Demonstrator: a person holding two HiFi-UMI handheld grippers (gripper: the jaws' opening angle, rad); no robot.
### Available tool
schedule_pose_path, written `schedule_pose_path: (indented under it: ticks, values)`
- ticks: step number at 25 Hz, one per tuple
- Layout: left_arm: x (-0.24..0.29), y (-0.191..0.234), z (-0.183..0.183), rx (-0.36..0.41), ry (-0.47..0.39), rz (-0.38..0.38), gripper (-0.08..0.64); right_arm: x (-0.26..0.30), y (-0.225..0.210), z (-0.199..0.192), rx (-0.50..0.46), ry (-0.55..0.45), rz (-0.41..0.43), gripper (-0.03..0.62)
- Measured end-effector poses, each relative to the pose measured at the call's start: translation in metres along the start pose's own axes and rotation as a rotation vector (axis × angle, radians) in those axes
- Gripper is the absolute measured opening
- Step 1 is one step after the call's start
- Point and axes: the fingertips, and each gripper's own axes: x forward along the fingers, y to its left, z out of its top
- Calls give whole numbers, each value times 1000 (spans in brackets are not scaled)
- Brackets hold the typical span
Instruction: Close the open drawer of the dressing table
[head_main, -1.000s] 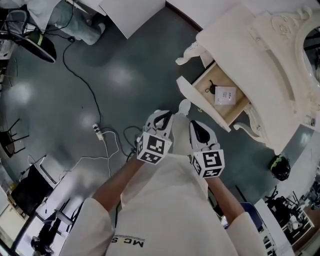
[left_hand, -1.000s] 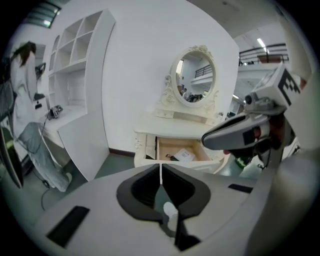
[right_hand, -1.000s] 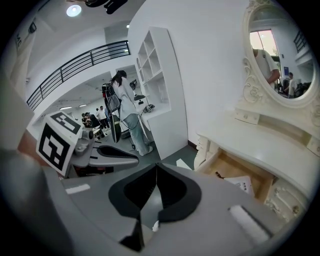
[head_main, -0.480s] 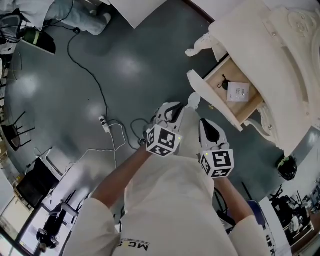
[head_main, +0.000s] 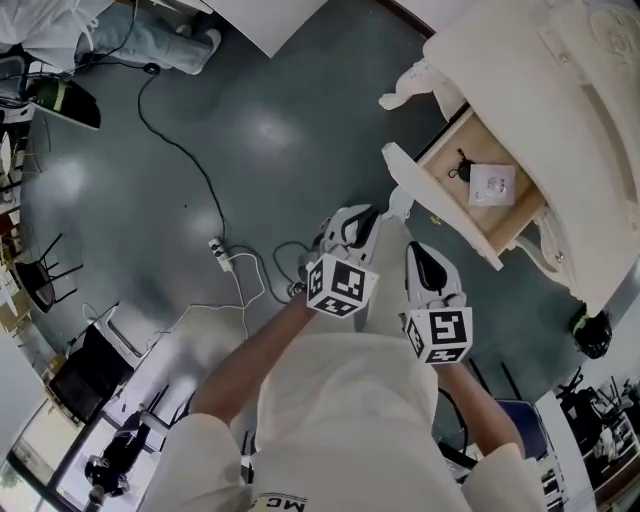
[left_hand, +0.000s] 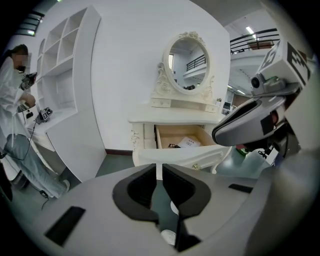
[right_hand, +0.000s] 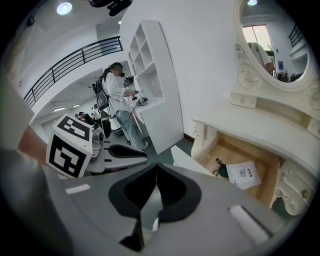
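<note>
None of the closing is done, as far as I can judge. In the head view the drawer (head_main: 490, 222) stands pulled well out of the dressing table (head_main: 560, 90). Its wooden bottom is bare except for a white packet (head_main: 493, 184) and a small dark item (head_main: 460, 170) beside it. My left gripper (head_main: 362, 222) and right gripper (head_main: 420, 258) hang side by side over the grey floor (head_main: 200, 150). They are near the drawer's white front panel (head_main: 440, 215), and neither touches it.

In the left gripper view, the jaws are drawn in to a thin slit with nothing between them. Beyond them the drawer faces me head on, open beneath the oval mirror (left_hand: 186, 62), with a little knob (left_hand: 196, 166) on its front. The right gripper's body crosses the right side of this view.

In the right gripper view, the jaws meet at their tips and hold nothing. The drawer lies ahead and to the right, seen from near its corner, with the packet plain inside it. A person (right_hand: 117, 85) stands at a white shelf unit (right_hand: 150, 65) in the background, well apart from the work.

By my reckoning the whole job is left. I must bring a gripper up to the front panel, set it against the panel, and push until it sits flush with the dressing table. Closed jaws should serve for that push.
</note>
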Motion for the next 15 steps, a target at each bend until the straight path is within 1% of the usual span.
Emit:
schedule_pose_path:
  ticks: [3, 6, 15]
  values:
    - [10, 0, -6, -1, 12, -8, 32, 7, -3, -4, 22, -4, -9, 3]
    - [21, -1, -12, 5, 25, -26, 89, 13, -8, -7, 47, -11, -25, 3]
    - [55, 1, -23, 36, 31, -29, 121, 21, -25, -19, 84, -4, -64, 3]
